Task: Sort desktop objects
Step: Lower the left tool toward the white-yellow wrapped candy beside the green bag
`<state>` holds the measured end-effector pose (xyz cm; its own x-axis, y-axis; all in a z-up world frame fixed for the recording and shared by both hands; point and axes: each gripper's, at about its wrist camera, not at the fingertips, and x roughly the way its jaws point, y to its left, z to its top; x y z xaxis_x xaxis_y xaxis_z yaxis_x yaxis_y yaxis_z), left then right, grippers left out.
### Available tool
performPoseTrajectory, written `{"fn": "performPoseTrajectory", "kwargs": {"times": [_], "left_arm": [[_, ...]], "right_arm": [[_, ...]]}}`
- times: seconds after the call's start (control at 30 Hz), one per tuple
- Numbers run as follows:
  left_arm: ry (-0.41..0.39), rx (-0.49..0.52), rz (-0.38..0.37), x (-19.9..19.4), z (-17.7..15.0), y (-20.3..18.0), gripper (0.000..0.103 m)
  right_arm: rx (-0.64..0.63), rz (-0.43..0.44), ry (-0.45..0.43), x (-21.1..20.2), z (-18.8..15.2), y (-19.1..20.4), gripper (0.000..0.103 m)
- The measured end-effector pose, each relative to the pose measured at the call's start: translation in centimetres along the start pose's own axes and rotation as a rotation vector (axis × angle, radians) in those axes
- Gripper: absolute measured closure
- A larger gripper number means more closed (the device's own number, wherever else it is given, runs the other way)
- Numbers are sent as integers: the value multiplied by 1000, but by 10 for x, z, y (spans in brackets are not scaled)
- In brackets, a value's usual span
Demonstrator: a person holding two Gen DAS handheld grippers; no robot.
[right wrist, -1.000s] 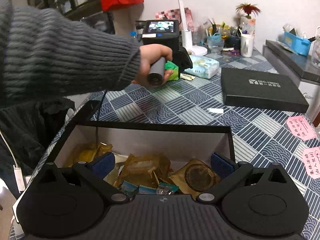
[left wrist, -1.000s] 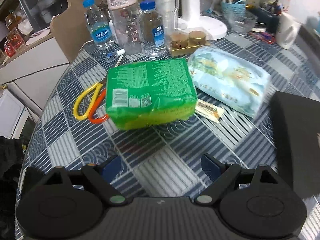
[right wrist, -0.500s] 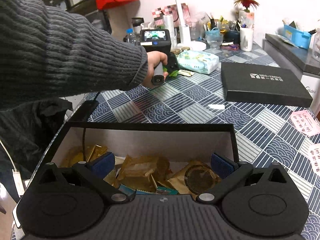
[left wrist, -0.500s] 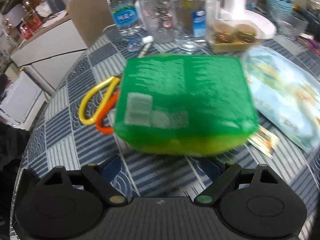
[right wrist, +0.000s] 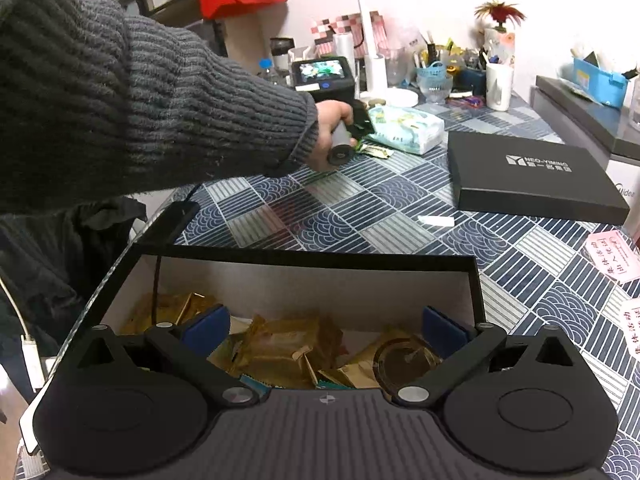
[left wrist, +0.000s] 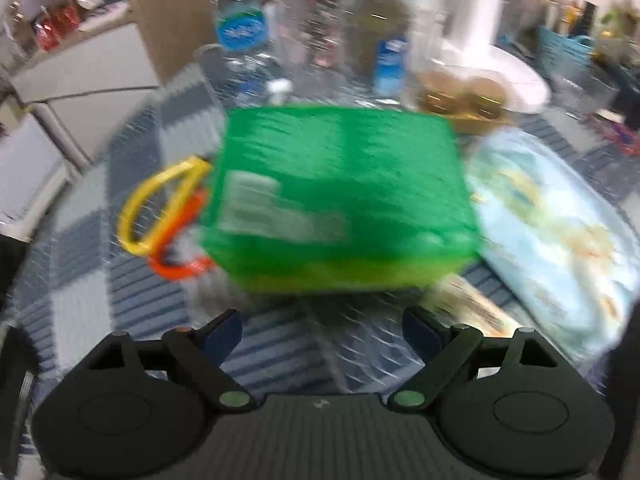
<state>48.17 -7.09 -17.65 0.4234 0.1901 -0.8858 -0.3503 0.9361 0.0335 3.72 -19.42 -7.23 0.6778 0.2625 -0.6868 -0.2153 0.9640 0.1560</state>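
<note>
A green packet [left wrist: 340, 200] lies on the patterned table, blurred, just ahead of my left gripper [left wrist: 322, 330], which is open with nothing between its fingers. A small gold sachet [left wrist: 468, 308] lies by its right finger. Yellow and orange scissor handles [left wrist: 160, 216] stick out at the packet's left. A pale blue tissue pack [left wrist: 552, 232] lies to the right. My right gripper [right wrist: 326, 326] hangs open above an open black box [right wrist: 304, 254] holding several gold-brown sachets [right wrist: 288, 350]. In the right wrist view a sleeved arm [right wrist: 140, 108] reaches to the far packets.
Bottles [left wrist: 240, 28] and a white lamp base [left wrist: 500, 72] crowd the table's back behind the green packet. A flat black box lid [right wrist: 532, 174] lies at the right, pink notes [right wrist: 612, 256] near the right edge. A small white slip [right wrist: 436, 221] lies mid-table.
My left gripper has moved forward towards the green packet, which now looms larger and blurred. The right gripper has stayed over the box, still open.
</note>
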Motion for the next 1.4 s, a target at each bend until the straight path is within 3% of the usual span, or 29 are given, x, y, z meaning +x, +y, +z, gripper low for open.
{"fn": "performPoseTrajectory", "kwargs": {"times": [0.23,0.5,0.87,1.17,1.4], "left_arm": [[-1,-7,-45,2,-5,-30,0],[-31,-115,-103,11,7,-40,0],[-40,15,-32,12,-1,-50,0],[-48,68,-49,3,-22,-33,0],[-97,217,-88,-4,-39,-31,0]], "right_arm": [[2,-8,-11,-3,-3,-3,0],[14,-13,-20,-2,-5,-9,0],[18,-25,-28,-1,-5,-15,0],[10,-44,-50,-11,-4,-14,0],[74,-100,-68,-16,-2,-28,0]]}}
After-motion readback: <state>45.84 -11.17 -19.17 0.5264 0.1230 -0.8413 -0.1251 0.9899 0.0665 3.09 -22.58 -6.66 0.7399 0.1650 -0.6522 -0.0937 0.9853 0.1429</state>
